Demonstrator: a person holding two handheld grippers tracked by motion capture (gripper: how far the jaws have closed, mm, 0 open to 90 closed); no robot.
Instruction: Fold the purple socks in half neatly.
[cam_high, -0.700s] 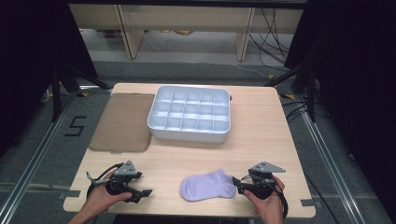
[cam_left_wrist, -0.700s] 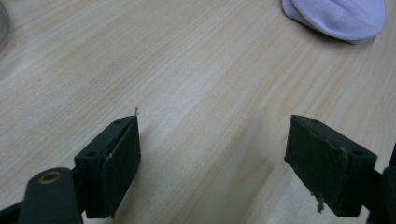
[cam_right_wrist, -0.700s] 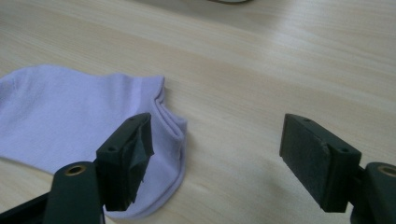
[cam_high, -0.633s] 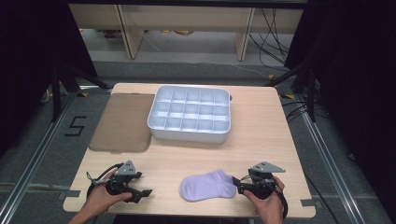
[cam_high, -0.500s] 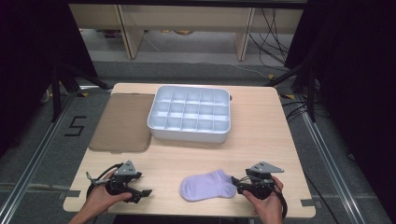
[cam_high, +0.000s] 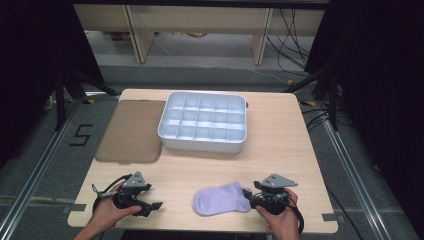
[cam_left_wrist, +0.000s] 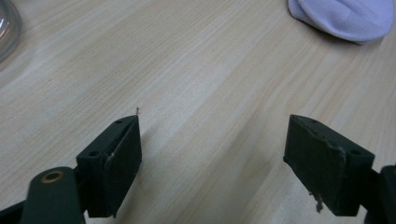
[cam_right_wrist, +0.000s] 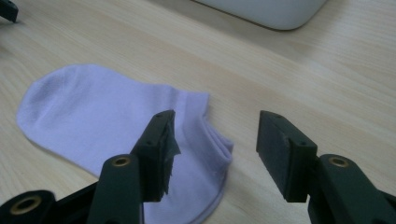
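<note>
Lilac sock, cuff between right gripper jaws, spread

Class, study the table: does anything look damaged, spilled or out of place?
Nothing stands out. The lilac ankle sock lies flat on the wooden table, the white compartment tray sits square, and the brown mat lies flat beside it.

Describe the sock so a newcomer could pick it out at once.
Start at the white divided tray in the middle of the wooden table. Come toward the near edge, just beside the right gripper. The sock lies flat there, the one soft, pale lilac thing.
</note>
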